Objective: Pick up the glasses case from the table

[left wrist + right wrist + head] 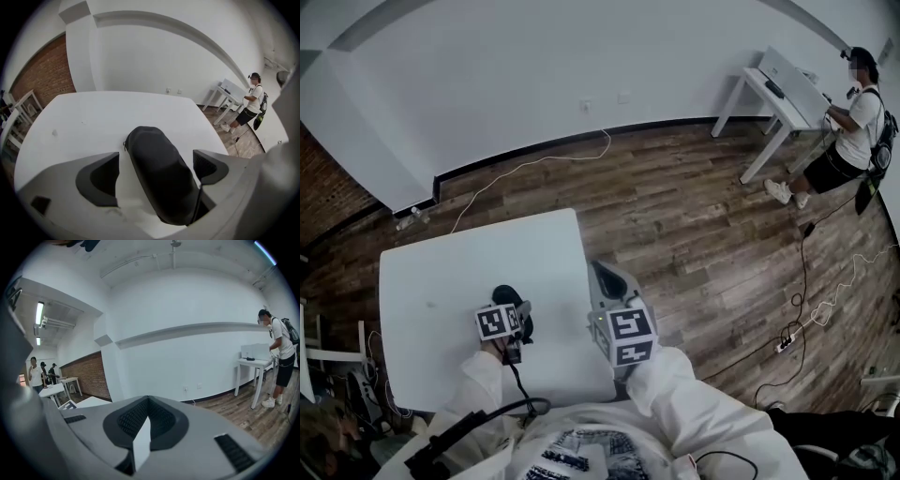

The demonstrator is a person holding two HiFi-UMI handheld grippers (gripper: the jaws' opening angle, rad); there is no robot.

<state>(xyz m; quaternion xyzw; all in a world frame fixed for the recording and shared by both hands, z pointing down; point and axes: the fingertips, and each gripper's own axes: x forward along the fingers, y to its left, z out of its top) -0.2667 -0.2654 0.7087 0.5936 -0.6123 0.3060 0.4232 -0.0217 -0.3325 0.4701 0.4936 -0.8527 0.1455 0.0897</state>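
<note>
A black, rounded glasses case [157,168] lies on the white table [108,117]. It sits lengthwise between the two jaws of my left gripper [159,161], which points steeply down at it. The dark pads [101,180] stand wide on either side, apart from the case. In the head view the case [504,294] shows just beyond the left gripper [512,313], near the table's front. My right gripper [607,277] hovers at the table's right edge, aimed out over the floor. Its jaws [147,401] are shut with nothing in them.
The table's right edge [586,281] drops to a wooden floor [694,225]. A white cable [534,161] runs along the wall. A person [853,131] stands at a white desk [787,89] far right, with a power strip [786,343] and cords on the floor.
</note>
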